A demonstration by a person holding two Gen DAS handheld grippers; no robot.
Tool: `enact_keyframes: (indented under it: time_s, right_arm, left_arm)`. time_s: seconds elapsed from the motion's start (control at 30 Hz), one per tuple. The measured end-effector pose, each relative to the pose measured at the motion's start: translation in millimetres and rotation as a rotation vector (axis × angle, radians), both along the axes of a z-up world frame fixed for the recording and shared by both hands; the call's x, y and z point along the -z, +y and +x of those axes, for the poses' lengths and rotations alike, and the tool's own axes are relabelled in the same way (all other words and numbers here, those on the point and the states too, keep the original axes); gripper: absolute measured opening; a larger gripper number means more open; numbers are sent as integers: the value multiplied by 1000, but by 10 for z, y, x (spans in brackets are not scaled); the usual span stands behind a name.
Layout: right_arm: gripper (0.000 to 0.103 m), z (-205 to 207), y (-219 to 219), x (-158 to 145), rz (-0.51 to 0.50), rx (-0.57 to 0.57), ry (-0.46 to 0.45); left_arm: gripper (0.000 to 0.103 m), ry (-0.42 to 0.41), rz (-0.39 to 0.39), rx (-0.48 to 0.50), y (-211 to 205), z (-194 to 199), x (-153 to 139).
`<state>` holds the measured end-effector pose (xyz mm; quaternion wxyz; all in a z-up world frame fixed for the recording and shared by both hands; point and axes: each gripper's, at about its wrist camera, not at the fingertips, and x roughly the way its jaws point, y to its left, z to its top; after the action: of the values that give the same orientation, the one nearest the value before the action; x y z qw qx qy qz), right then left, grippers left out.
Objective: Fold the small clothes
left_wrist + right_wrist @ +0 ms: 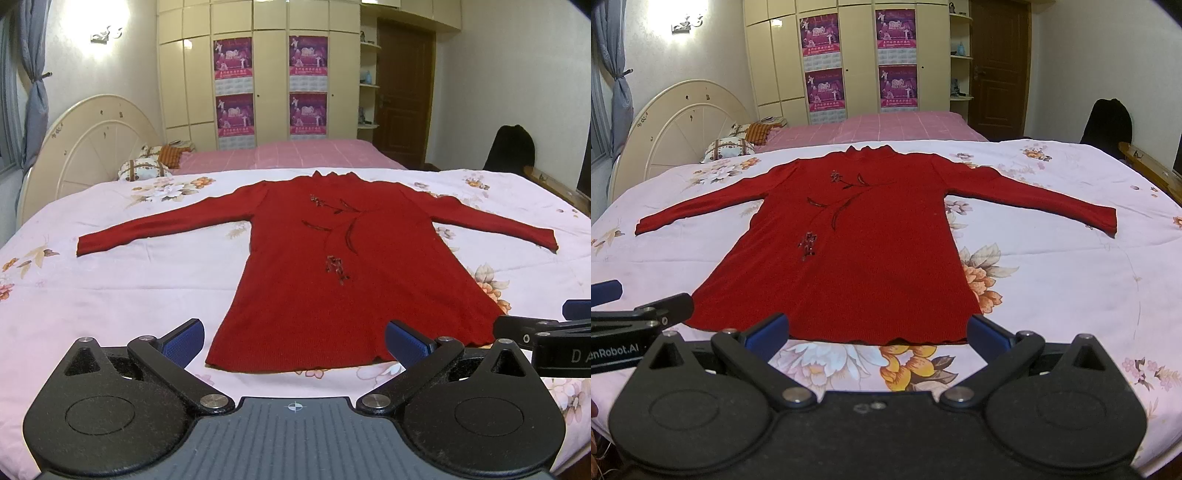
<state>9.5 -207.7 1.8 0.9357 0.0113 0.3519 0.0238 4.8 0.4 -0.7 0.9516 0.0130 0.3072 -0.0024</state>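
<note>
A red long-sleeved knit sweater point(332, 266) with a dark flower pattern lies flat on the bed, face up, collar far, hem near, both sleeves spread out. It also shows in the right wrist view point(864, 251). My left gripper point(295, 341) is open and empty, just short of the hem's left part. My right gripper point(877, 330) is open and empty, at the hem's right part. Each gripper shows at the edge of the other's view.
The sweater lies on a pale pink floral sheet point(110, 288). Beyond it are a pink checked cover point(295, 153), pillows point(147, 166) and a cream headboard point(85, 147) at the left. A wardrobe with posters and a door stand behind.
</note>
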Motion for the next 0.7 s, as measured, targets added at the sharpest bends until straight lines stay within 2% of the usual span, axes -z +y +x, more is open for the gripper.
enact_keyframes:
  time_s: [0.7]
  right_arm:
    - [102,4,3,-4,1,2,0]
  left_arm:
    - [103,5,-3,0,-21,21,6]
